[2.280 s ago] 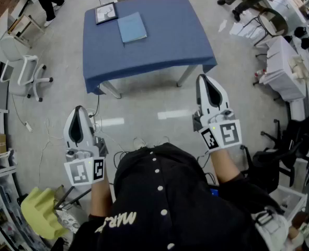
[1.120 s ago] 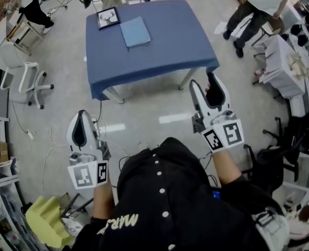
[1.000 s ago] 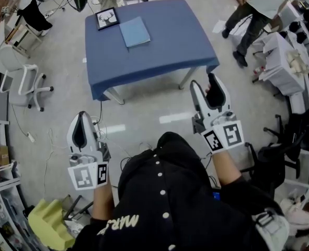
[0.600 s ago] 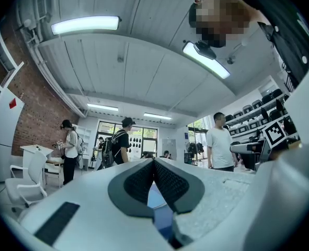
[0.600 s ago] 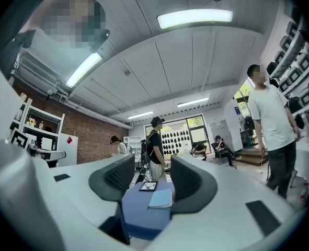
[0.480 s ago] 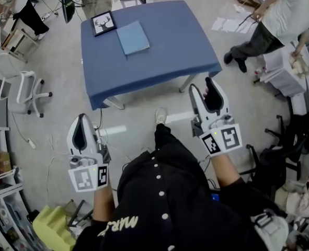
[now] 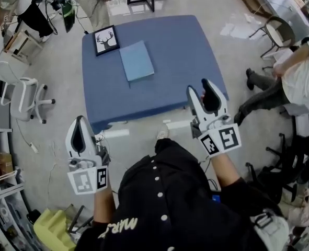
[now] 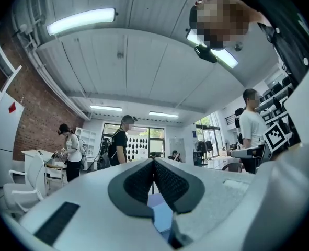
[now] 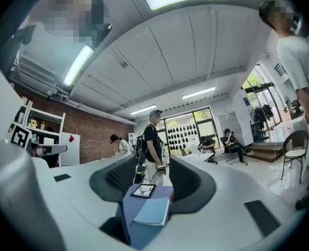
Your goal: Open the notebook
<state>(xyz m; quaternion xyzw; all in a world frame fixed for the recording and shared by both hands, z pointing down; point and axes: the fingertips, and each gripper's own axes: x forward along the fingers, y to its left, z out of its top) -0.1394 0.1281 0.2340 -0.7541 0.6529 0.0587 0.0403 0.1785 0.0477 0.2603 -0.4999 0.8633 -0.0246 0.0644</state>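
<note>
A white swivel chair (image 7: 19,92) stands on the floor well left of the table, leaving an open lane along that side. The left gripper (image 7: 80,123) hangs short of the near edge with its jaws clenched together on nothing. Compared with a second ago, the blue-clothed tabletop (image 7: 181,51) has drawn much closer in the head view, and a shoe shows just below its near edge: the person is walking up, so the task is still in its approach.

The black-framed deer picture (image 7: 105,40) sits at the far left corner. Just beside it lies the thin light-blue notebook (image 7: 136,60), closed and flat on the left half, untouched. The right half of the cloth is bare, roomy for a hand to settle.

The right gripper (image 7: 202,90) overlaps the near right corner. Its jaws have just been narrowing yet stand released, nothing between them. A bystander (image 7: 293,82) now bends close off the right side, so that flank is tighter.
</note>
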